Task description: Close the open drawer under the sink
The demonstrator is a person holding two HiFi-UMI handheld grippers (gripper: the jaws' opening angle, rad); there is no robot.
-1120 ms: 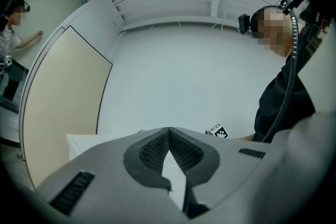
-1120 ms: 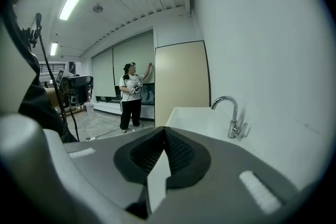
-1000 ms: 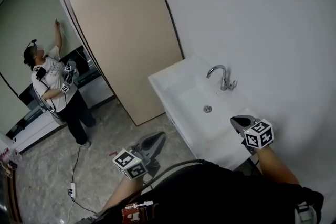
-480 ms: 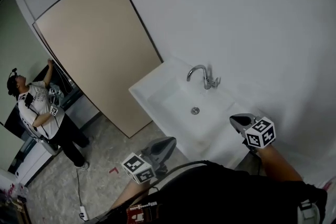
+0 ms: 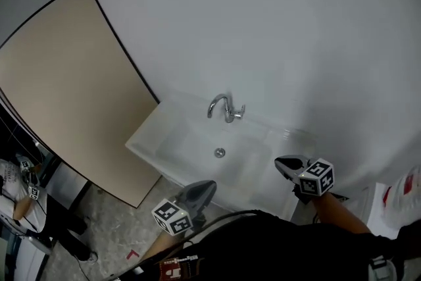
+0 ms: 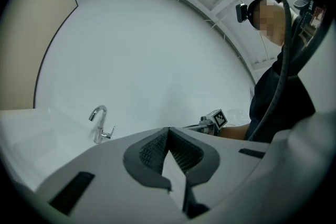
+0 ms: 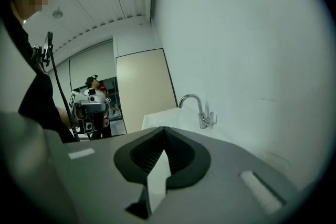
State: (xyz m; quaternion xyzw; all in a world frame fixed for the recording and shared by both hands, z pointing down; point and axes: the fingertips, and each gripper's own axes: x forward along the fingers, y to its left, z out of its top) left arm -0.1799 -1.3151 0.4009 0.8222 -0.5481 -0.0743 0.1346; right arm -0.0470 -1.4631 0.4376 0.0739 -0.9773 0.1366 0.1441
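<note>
A white sink (image 5: 176,141) runs lengthwise along the wall, left to right in the head view, with its tap (image 5: 225,107) on the wall side. The drawer beneath it is hidden below the basin, so its direction cannot be told. The left gripper (image 5: 209,185) and right gripper (image 5: 279,162) hover at the sink's near edge, both with jaws pressed together and empty.

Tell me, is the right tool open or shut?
Shut: the right gripper view shows the right tool, its jaws touching at the tips, nothing between them.
</note>
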